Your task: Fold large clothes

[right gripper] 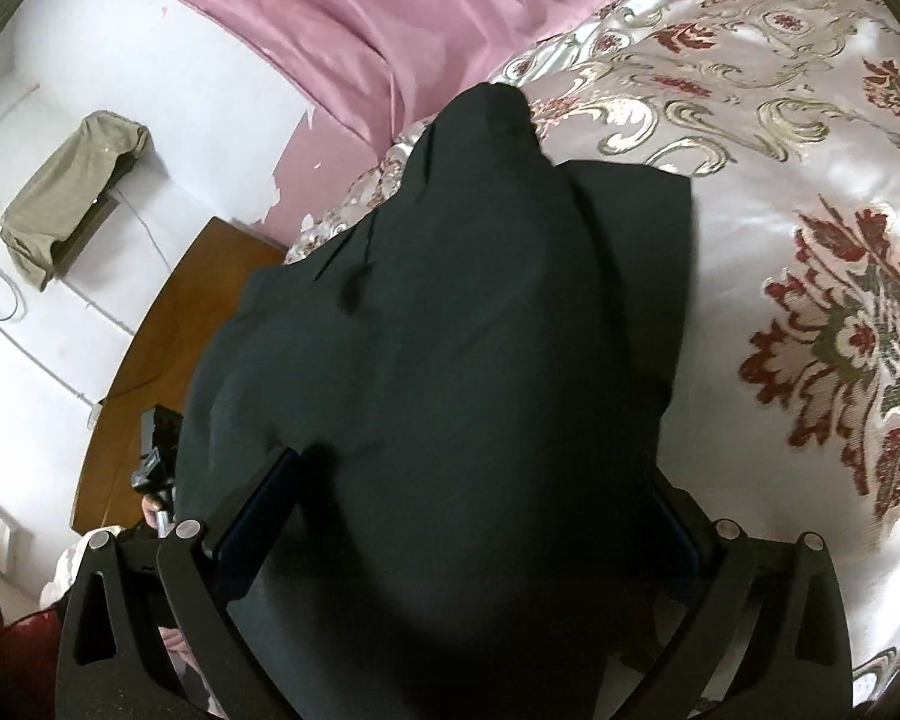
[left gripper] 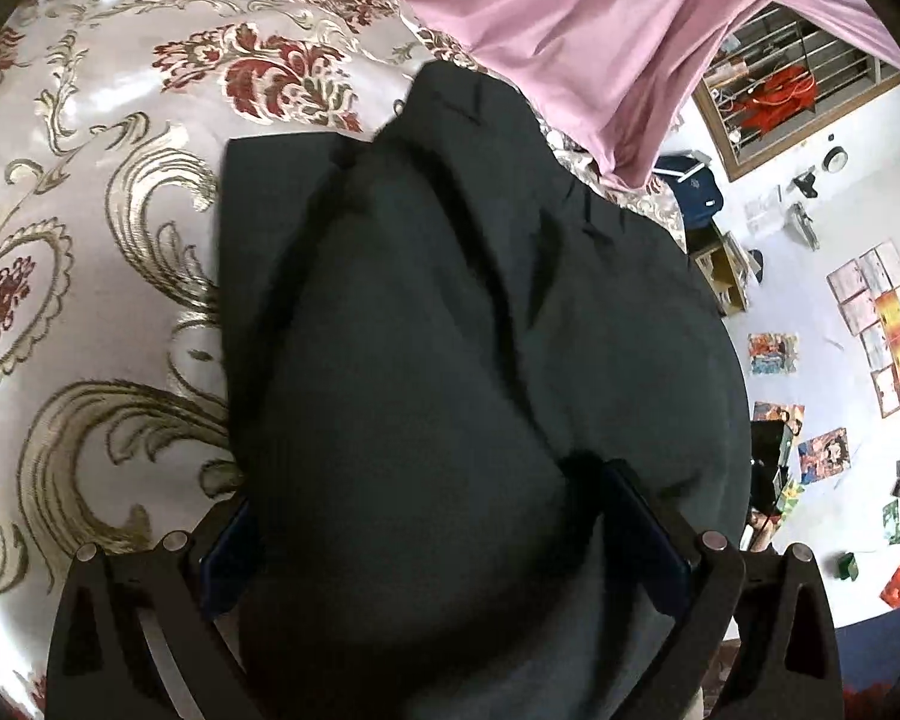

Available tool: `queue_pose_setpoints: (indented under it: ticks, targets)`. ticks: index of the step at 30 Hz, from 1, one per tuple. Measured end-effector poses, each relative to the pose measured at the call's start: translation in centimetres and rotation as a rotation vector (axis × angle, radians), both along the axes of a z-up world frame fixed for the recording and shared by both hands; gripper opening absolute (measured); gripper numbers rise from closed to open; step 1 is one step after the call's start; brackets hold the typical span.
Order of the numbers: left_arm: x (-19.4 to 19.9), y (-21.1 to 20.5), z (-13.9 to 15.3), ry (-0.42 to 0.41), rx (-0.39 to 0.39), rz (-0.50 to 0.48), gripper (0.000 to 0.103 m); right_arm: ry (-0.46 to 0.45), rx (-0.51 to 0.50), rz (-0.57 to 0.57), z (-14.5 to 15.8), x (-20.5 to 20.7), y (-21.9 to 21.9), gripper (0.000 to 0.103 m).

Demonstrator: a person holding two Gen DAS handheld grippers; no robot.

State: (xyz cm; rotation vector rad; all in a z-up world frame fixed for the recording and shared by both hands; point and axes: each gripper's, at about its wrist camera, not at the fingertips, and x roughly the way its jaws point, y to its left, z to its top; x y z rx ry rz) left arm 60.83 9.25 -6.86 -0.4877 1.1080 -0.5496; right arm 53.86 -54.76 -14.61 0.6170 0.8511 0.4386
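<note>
A large dark garment (left gripper: pixel 426 312) lies partly folded on a floral bedspread (left gripper: pixel 90 228), with one flat folded layer under a raised bulge of cloth. It also fills the right wrist view (right gripper: pixel 450 330). My left gripper (left gripper: pixel 426 516) has its fingers (left gripper: pixel 642 528) spread wide, with a thick bunch of the dark cloth between them. My right gripper (right gripper: pixel 468 516) also has its fingers (right gripper: pixel 258 510) wide apart with the cloth bunched between them. The cloth hides both sets of fingertips, so I cannot see whether the pads press on it.
A pink sheet (left gripper: pixel 570 18) lies at the far end of the bed (right gripper: pixel 810 240). A wooden bedside surface (right gripper: pixel 168 330) is left of the bed in the right view. A floor strewn with papers (left gripper: pixel 870 312) and a barred window (left gripper: pixel 780 78) show on the right.
</note>
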Motion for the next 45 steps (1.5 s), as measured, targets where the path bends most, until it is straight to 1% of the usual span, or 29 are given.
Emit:
queue_pose_setpoints:
  ticks: [3, 5, 7, 8, 9, 10, 12, 13, 15, 16, 18, 21, 23, 24, 27, 30, 32, 39, 41, 45]
  targets:
    - [0.0, -0.5, 0.3, -0.003, 0.01, 0.005, 0.102, 0.031, -0.003, -0.004, 0.4, 0.2, 0.7, 0.102]
    - [-0.2, -1.1, 0.6, -0.016, 0.028, 0.006, 0.102, 0.032, -0.017, -0.004, 0.5, 0.2, 1.3, 0.102]
    - [-0.5, -1.4, 0.9, -0.025, 0.054, -0.001, 0.099, 0.023, -0.054, -0.004, 1.0, 0.0, 2.1, 0.1]
    - [-0.5, -1.4, 1.1, -0.03, 0.061, 0.0, 0.095, 0.02, -0.069, -0.001, 1.2, -0.1, 2.5, 0.099]
    - [-0.5, -1.5, 1.3, -0.031, 0.073, 0.004, 0.093, 0.019, -0.086, -0.001, 1.5, -0.2, 2.7, 0.095]
    - [-0.5, -1.5, 1.5, -0.033, 0.076, 0.008, 0.089, 0.022, -0.102, -0.003, 1.7, -0.2, 2.9, 0.093]
    - [-0.7, -1.4, 1.8, -0.036, 0.083, 0.019, 0.077, 0.03, -0.135, -0.015, 2.2, -0.4, 3.4, 0.075]
    - [-0.8, -1.5, 2.0, -0.036, 0.09, 0.024, 0.074, 0.034, -0.141, -0.018, 2.4, -0.5, 3.5, 0.07]
    - [-1.0, -1.6, 2.6, -0.037, 0.106, 0.027, 0.061, 0.033, -0.149, -0.024, 3.0, -0.6, 3.6, 0.054]
    - [-1.0, -1.7, 2.8, -0.039, 0.116, 0.026, 0.058, 0.03, -0.16, -0.026, 3.4, -0.8, 4.0, 0.049]
    - [-1.3, -2.1, 3.8, -0.053, 0.158, 0.016, 0.046, 0.021, -0.172, -0.031, 4.1, -1.0, 3.9, 0.037]
    - [-1.8, -2.7, 5.2, -0.075, 0.212, 0.016, 0.035, 0.013, -0.214, -0.041, 5.0, -1.9, 3.7, 0.026]
    - [-2.5, -2.6, 6.3, -0.095, 0.243, 0.024, 0.026, 0.006, -0.245, -0.057, 6.2, -2.2, 4.3, 0.022]
    - [-2.8, -2.6, 6.7, -0.102, 0.249, 0.025, 0.024, -0.003, -0.258, -0.064, 6.8, -2.3, 4.5, 0.02]
    - [-3.9, -2.7, 8.5, -0.143, 0.264, 0.027, 0.021, -0.044, -0.287, -0.07, 8.7, -3.0, 5.1, 0.018]
    - [-5.3, -2.6, 10.5, -0.183, 0.271, 0.023, 0.02, -0.086, -0.302, -0.07, 11.2, -3.7, 6.1, 0.017]
    - [-6.3, -2.1, 11.6, -0.202, 0.264, 0.026, 0.02, -0.11, -0.317, -0.058, 12.7, -4.3, 6.6, 0.016]
    - [-9.9, 0.5, 14.8, -0.245, 0.254, 0.067, 0.02, -0.181, -0.35, -0.01, 16.4, -6.9, 8.9, 0.016]
    - [-11.1, 1.5, 15.6, -0.253, 0.262, 0.075, 0.02, -0.201, -0.352, 0.001, 17.6, -7.5, 9.8, 0.016]
    - [-12.7, 2.7, 16.5, -0.261, 0.278, 0.087, 0.02, -0.218, -0.361, 0.024, 18.8, -8.3, 11.2, 0.016]
